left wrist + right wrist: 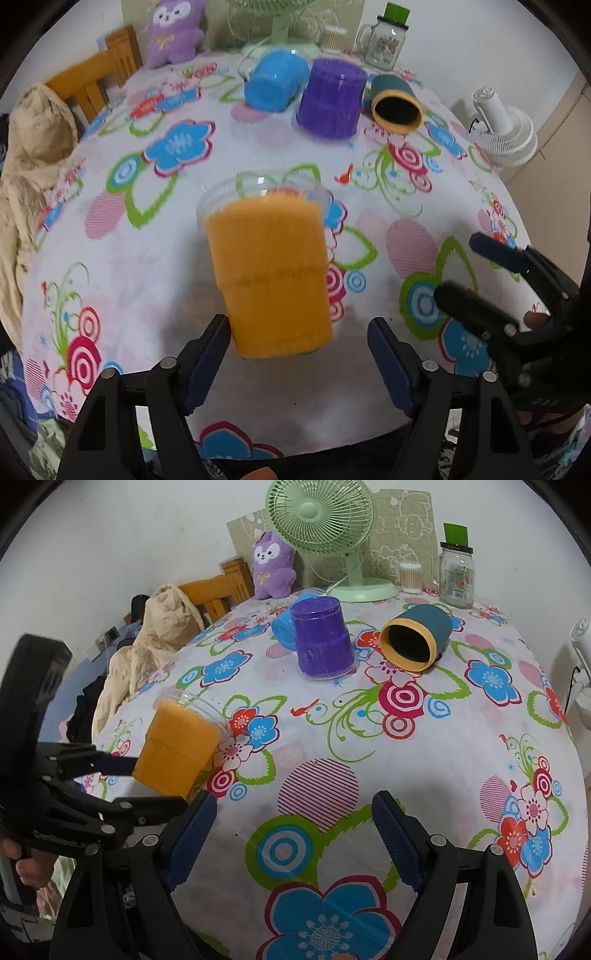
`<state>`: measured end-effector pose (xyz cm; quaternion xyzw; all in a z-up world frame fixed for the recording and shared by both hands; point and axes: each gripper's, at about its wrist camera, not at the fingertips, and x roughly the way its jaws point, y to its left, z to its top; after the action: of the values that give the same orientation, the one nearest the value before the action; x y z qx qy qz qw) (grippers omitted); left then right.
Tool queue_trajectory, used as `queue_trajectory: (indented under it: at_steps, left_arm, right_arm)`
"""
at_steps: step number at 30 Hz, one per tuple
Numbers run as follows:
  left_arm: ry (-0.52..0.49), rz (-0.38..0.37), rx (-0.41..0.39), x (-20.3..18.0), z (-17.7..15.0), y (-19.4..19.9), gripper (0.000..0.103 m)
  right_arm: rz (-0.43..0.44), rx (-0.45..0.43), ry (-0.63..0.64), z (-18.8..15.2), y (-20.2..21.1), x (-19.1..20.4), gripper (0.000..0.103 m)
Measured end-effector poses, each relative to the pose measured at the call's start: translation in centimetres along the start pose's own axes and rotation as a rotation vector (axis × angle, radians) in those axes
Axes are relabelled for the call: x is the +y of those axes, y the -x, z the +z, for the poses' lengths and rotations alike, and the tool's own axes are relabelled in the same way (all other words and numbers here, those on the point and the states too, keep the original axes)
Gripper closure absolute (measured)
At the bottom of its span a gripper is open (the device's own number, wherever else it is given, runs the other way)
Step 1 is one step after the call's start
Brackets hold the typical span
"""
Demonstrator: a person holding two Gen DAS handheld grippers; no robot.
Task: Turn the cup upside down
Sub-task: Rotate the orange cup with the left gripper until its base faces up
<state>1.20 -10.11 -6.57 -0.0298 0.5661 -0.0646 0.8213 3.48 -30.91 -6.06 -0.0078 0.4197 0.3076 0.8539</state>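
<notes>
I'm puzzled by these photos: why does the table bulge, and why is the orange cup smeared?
Left wrist view: the fisheye lens bows the table; the orange cup is streaked by motion blur, as are the far cups. Right wrist view: same bulge, but much sharper.

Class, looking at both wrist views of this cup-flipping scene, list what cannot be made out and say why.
1. Orange cup: motion-blurred in the left wrist view; whether the left gripper actually touches it is unclear.
2. Orange cup's base: in the right wrist view, hidden behind the left gripper's fingers.
3. Blue cup: right wrist view, mostly hidden by the purple cup.
4. Jar label: too small to read.
</notes>
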Motion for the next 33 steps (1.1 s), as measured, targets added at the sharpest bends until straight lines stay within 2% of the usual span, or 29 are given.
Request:
queue_trajectory:
  at_steps: [2,7,18,23,33]
  left_arm:
    - [-0.002,0.008,-0.007,0.1,0.0,0.1,0.037]
    - [-0.001,-0.002,-0.044,0.5,0.6,0.8,0.045]
    - [0.015,-0.035,-0.029,1.0,0.5,0.3,0.048]
    - [0.014,-0.051,-0.047,1.1,0.8,1.6,0.048]
    - [0.002,-0.026,-0.089,1.7,1.9,4.7,0.047]
  right_arm:
    - [-0.001,0.001,-0.003,0.0,0.0,0.0,0.015]
    - [0.002,0.005,0.003,0.1,-0.3,0.3,0.015]
    - [-0.004,0.006,0.007,0.0,-0.2,0.7,0.015]
    - [-0.002,0.003,0.011,0.1,-0.1,0.8,0.015]
    - [0.011,0.001,0.018,0.1,-0.3,1.2,0.015]
